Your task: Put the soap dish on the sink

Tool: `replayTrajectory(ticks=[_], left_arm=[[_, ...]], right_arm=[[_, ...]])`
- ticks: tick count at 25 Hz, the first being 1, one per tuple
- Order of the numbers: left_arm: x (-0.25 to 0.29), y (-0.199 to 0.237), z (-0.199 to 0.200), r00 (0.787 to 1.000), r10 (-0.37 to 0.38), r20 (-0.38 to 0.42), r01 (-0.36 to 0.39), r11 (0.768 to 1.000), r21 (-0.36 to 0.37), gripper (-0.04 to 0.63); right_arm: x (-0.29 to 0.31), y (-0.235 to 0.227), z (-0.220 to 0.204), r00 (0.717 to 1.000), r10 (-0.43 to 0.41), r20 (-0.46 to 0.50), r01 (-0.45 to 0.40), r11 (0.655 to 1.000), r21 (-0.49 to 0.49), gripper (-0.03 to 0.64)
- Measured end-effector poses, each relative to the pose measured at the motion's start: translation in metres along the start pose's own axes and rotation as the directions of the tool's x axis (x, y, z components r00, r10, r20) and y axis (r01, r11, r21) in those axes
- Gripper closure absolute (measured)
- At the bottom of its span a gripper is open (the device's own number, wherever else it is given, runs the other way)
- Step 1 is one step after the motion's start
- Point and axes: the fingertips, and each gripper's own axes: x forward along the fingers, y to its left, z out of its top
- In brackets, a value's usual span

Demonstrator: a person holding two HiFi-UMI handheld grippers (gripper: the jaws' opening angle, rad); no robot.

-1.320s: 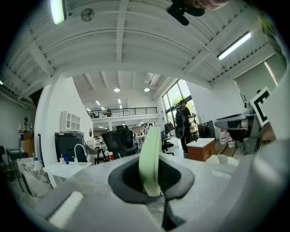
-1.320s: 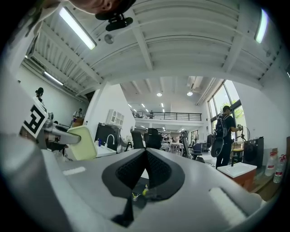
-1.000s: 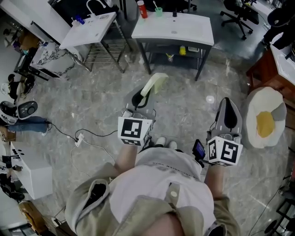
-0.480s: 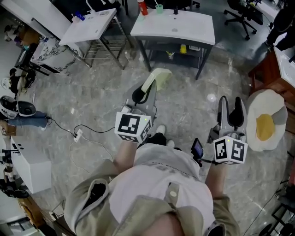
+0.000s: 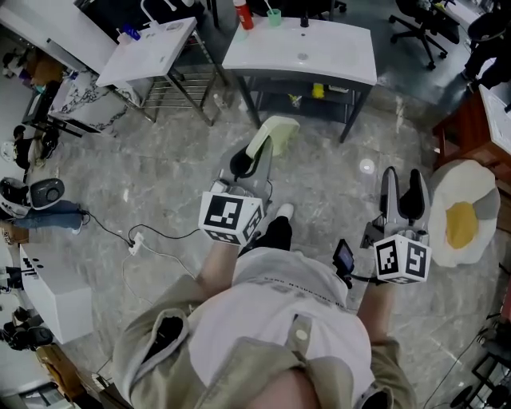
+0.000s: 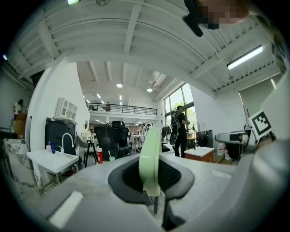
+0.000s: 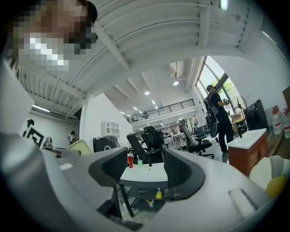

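**A:** What does the left hand-held gripper [image 6: 153,183] have?

**B:** I have its jaws almost together, pinched on one rim of the pale green soap dish [image 6: 150,158]. The dish stands on edge and juts out ahead, in the air above the floor [image 5: 160,184].

**A:** And the right one?

**B:** My right hand-held gripper [image 7: 146,170] holds nothing. Its jaws have just been opening and now stand wide apart.

**A:** How will the dish handle?

**B:** I judge it to be light, stiff plastic, probably slick. Gripped by the rim alone, it could pivot, so I'd want a deep pinch there. The sink [image 5: 327,56] is well ahead. I'd lay the dish flat on its white top, away from the red bottle [image 5: 242,14] and green cup [image 5: 275,16].
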Motion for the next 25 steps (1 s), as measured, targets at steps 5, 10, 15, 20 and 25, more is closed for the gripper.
replayTrajectory(ticks=[5,10,15,20,25], left_arm=[[0.039,0.033,0.005,1.000,-0.017,0.007,0.018,1.000,-0.004,0.565],[0.082,0.072,0.017,0.999,-0.043,0.029,0.044,0.999,-0.003,0.565],[0.119,0.104,0.027,0.995,-0.068,0.068,0.068,0.998,0.000,0.565],[0.149,0.127,0.029,0.992,-0.093,0.086,0.095,0.995,-0.020,0.565],[0.169,0.141,0.023,0.992,-0.107,0.070,0.110,0.993,-0.045,0.565]], right_arm=[[0.044,0.001,-0.003,1.000,-0.019,0.002,0.019,1.000,0.014,0.356],[0.096,0.006,0.003,0.999,-0.043,0.032,0.043,0.999,0.011,0.354],[0.140,0.011,0.007,0.996,-0.061,0.068,0.062,0.998,-0.004,0.354],[0.172,0.011,0.005,0.993,-0.087,0.080,0.088,0.996,-0.005,0.354],[0.192,0.014,-0.002,0.994,-0.098,0.057,0.099,0.995,-0.008,0.354]])
